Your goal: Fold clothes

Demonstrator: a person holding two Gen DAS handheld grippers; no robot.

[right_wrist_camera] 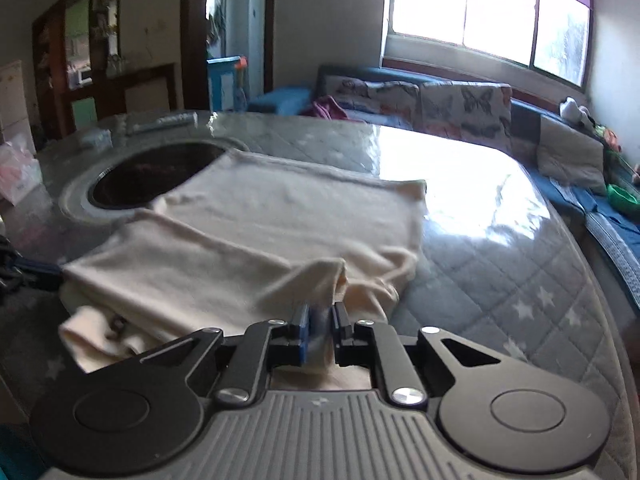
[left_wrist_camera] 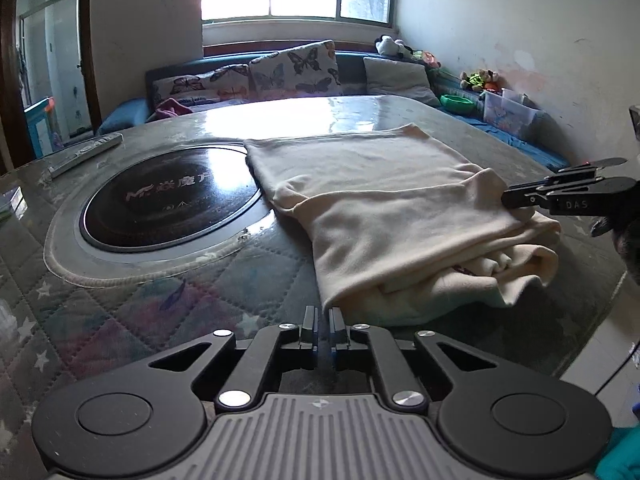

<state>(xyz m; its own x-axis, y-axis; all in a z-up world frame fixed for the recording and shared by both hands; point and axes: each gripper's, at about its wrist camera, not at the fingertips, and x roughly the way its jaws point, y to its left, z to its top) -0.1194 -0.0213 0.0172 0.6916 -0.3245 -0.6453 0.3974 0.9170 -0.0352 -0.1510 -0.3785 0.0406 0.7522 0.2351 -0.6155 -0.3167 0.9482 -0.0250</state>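
Observation:
A cream garment (left_wrist_camera: 384, 216) lies partly folded on the quilted table, its near part doubled over. It also shows in the right wrist view (right_wrist_camera: 256, 240). My left gripper (left_wrist_camera: 323, 314) is shut on the near left corner of the folded layer. My right gripper (right_wrist_camera: 322, 312) is shut on the garment's near right corner, with cloth between its fingers. From the left wrist view the right gripper (left_wrist_camera: 516, 200) pinches the cloth at the garment's right edge. The left gripper (right_wrist_camera: 52, 272) shows at the left edge of the right wrist view, at the cloth's corner.
A round black induction hob (left_wrist_camera: 168, 196) is set into the table (left_wrist_camera: 120, 304), left of the garment and partly under its far corner. A remote (left_wrist_camera: 86, 154) lies at the far left. A sofa with butterfly cushions (left_wrist_camera: 294, 68) stands behind the table.

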